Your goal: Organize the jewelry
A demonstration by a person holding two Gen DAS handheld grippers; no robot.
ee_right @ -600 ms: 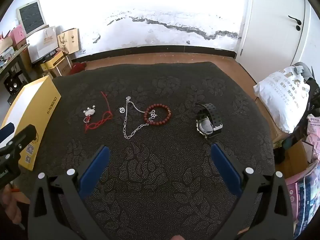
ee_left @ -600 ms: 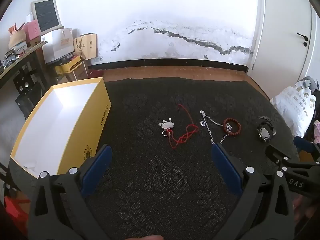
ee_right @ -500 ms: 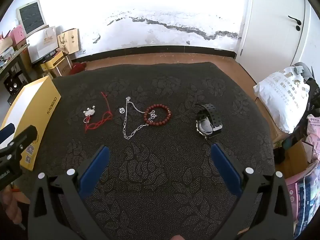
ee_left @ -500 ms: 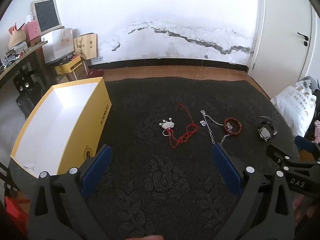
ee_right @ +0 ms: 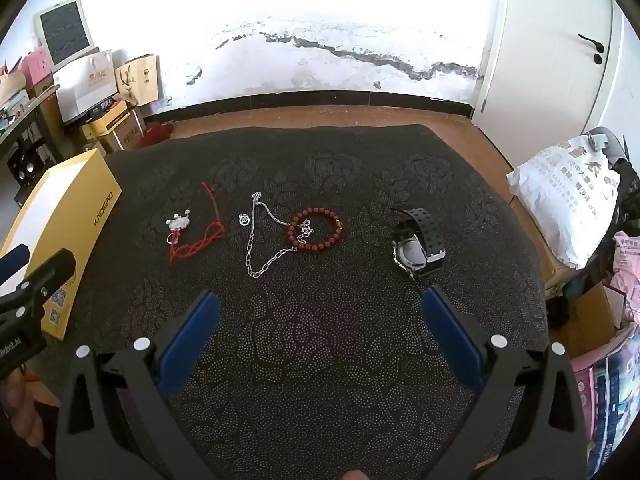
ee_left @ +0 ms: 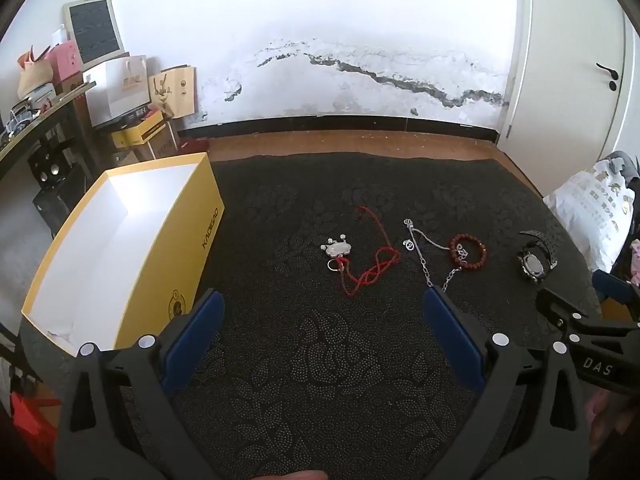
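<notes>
On a dark patterned cloth (ee_left: pixel 320 360) lie a red cord with a silver pendant (ee_left: pixel 360 264), a silver chain (ee_left: pixel 426 256), a red bead bracelet (ee_left: pixel 468 250) and a black watch (ee_left: pixel 536 260). The same row shows in the right wrist view: red cord (ee_right: pixel 196 236), silver chain (ee_right: pixel 260 248), bead bracelet (ee_right: pixel 316 229), watch (ee_right: pixel 418 248). An open yellow box (ee_left: pixel 120 248) with a white inside stands at the left. My left gripper (ee_left: pixel 320 312) hovers open in front of the cord. My right gripper (ee_right: pixel 318 310) is open, short of the bracelet and watch. Nothing is between either pair of fingers.
The cloth's far edge meets a wooden floor strip (ee_left: pixel 360 142) and a white wall. Boxes and shelves (ee_left: pixel 132 96) crowd the back left. A white bag (ee_right: pixel 568 204) and cartons sit off the right edge. A white door (ee_right: pixel 560 60) is at the back right.
</notes>
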